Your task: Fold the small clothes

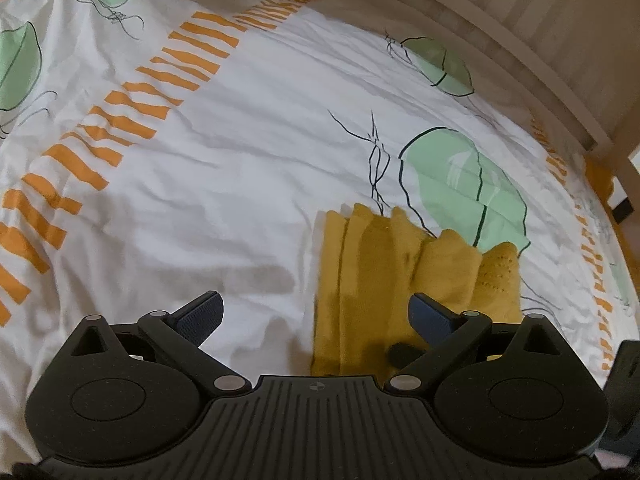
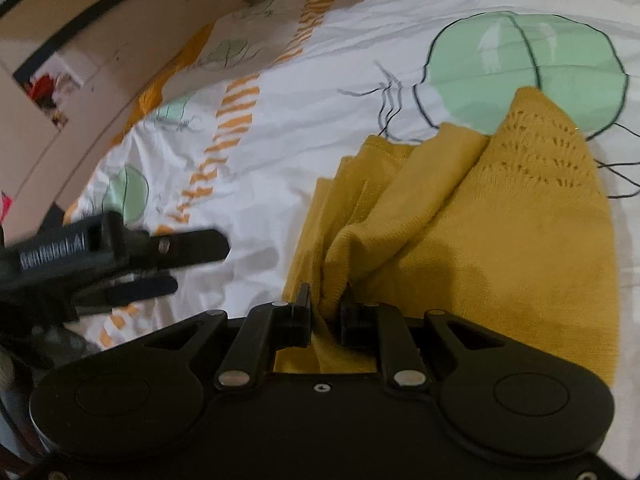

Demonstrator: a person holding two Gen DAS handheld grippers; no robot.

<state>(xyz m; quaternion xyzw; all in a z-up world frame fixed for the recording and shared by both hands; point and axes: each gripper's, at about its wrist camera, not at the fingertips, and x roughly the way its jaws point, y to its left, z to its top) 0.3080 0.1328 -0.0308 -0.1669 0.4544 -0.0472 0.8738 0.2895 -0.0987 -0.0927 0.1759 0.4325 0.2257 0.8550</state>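
We see the yellow knit top (image 2: 480, 232) lying bunched on the bed cover (image 1: 248, 152). Our right gripper (image 2: 325, 304) pinches its near edge (tight), and beside it our left gripper (image 1: 316, 312) is spread wide.

A home bedroom: a bed spread with a white duvet cover (image 1: 240, 152) (orange stripes, green leaf shapes) sits against a pale slatted bed frame (image 1: 532, 40), with a wardrobe (image 2: 80, 40) nearby.

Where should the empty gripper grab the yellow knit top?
The left hand-held gripper is open. It should probably pinch the yellow knit top at its near left edge, coming in from the bare sheet side. That edge lies straight and flat, beside the bunch the right hand-held gripper holds.
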